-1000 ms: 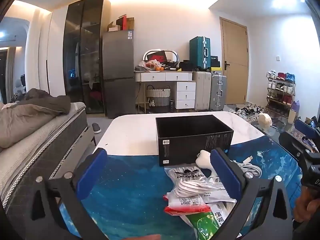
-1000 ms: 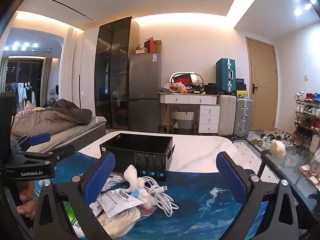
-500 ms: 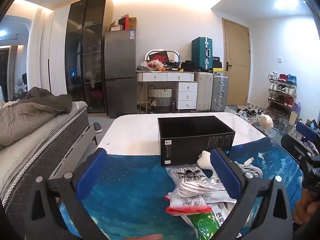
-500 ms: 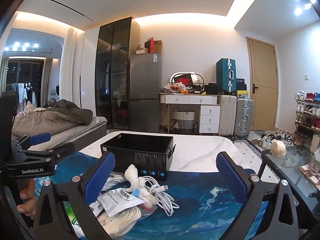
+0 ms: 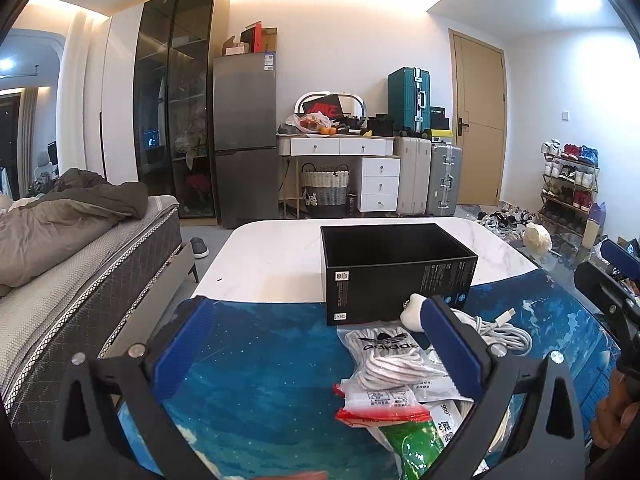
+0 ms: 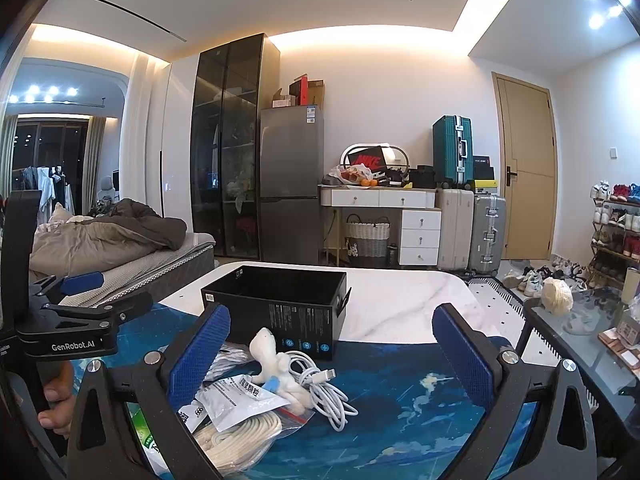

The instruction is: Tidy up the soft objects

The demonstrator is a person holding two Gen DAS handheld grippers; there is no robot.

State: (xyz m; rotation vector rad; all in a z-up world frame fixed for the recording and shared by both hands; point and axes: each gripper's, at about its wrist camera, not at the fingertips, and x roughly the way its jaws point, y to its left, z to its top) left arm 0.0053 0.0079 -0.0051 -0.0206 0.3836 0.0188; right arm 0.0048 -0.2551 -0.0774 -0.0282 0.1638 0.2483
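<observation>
An open black box (image 5: pixel 394 266) (image 6: pixel 280 310) stands on the table where the white top meets the blue mat (image 5: pixel 260 364) (image 6: pixel 404 396). In front of it lies a pile of soft items: a bag of white laces (image 5: pixel 386 354), a white cable (image 6: pixel 326 382) (image 5: pixel 504 330), a small white plush figure (image 6: pixel 266 354) (image 5: pixel 412 312), flat packets (image 6: pixel 240 398) and a green packet (image 5: pixel 412 446). My left gripper (image 5: pixel 320 348) is open and empty above the mat, left of the pile. My right gripper (image 6: pixel 332 356) is open and empty above the cable.
The table's white marble top (image 5: pixel 272 264) extends behind the box. A bed (image 5: pixel 60 264) stands to the left. A glass side table (image 6: pixel 580 344) with a cream ball stands to the right. A fridge, drawers and suitcases line the far wall.
Both grippers stay open. The left view has shifted slightly to the right and closer; the right view is almost unchanged.
</observation>
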